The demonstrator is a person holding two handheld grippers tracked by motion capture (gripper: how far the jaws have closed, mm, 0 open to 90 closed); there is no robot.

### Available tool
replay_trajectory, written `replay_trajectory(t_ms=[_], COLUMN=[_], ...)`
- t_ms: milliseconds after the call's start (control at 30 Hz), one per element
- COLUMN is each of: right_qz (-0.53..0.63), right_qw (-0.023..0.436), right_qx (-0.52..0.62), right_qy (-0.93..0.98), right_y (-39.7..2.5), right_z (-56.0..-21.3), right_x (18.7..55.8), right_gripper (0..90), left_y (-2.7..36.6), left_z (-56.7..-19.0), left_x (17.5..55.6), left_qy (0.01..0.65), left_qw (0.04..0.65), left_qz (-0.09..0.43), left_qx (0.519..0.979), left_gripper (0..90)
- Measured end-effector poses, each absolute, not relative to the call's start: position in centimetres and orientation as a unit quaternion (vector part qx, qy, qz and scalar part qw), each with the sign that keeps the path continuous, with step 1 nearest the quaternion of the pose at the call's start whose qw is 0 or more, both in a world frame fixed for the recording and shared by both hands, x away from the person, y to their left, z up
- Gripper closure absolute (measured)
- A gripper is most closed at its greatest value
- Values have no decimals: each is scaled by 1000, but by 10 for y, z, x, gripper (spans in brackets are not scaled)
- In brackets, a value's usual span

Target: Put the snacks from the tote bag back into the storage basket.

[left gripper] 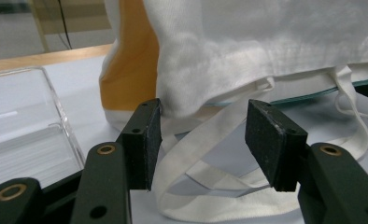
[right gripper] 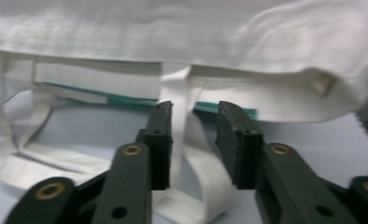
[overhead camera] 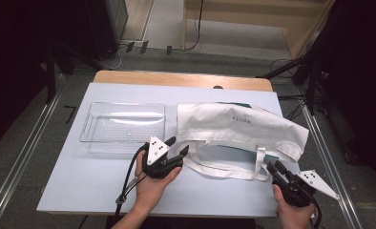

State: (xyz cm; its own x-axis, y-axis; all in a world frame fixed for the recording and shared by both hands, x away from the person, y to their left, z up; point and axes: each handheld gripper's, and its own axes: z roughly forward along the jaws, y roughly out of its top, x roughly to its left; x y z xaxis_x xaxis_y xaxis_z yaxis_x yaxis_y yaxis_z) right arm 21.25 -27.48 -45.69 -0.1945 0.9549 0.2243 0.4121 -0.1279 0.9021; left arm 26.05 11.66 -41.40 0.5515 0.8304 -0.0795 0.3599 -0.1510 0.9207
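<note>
A white cloth tote bag (overhead camera: pixel 238 126) lies flat on the right half of the table, its two handle straps (overhead camera: pixel 224 167) looped toward the person. A dark green flat item (overhead camera: pixel 243 153) peeks out at its mouth. My left gripper (overhead camera: pixel 177 145) is open at the bag's near left corner. In the left gripper view its jaws stand wide apart (left gripper: pixel 203 126) just above a strap (left gripper: pixel 191 144), short of the bag (left gripper: pixel 266 46). My right gripper (overhead camera: pixel 274 166) is open at the near right. One strap (right gripper: pixel 180 88) runs up between its jaws (right gripper: pixel 194 135), unclamped.
A clear plastic tray (overhead camera: pixel 86 129) stands empty on the left half of the table; its corner (left gripper: pixel 56 116) is beside my left jaw. The pale table top (overhead camera: pixel 81 191) has a wooden far edge (overhead camera: pixel 176 78). Metal rails run along both sides, and cables lie on the floor beyond.
</note>
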Motion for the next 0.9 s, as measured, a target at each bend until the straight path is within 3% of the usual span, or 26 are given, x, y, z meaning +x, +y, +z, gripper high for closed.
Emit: replay_trajectory(t_ms=[100,300,467,600,667,733,900], right_qz=[475,468,514,490,464,450,427], right_qw=[292,316,259,237,232,228,234], right_qx=[590,619,567,563,572,573,571], right_qy=[584,546,589,621,636,646,661], right_y=[-283,-300,-283,-260,-251,-247,-242], right_z=[-458,-457,-455,-462,-468,-473,-474], right_x=[212,208,214,226,233,237,241], right_gripper=[737,680,680,539,516,544,785], left_y=[120,128,117,106,102,97,89], left_z=[-420,-423,-428,-437,-440,-444,-446], left_x=[263,270,275,272,271,271,277], left_qy=[421,437,430,416,412,408,408], left_qw=[485,481,482,482,478,470,457], left_qz=[239,232,199,192,190,192,213], left_qx=[729,724,737,747,752,759,761], left_gripper=[513,607,601,570,559,541,482])
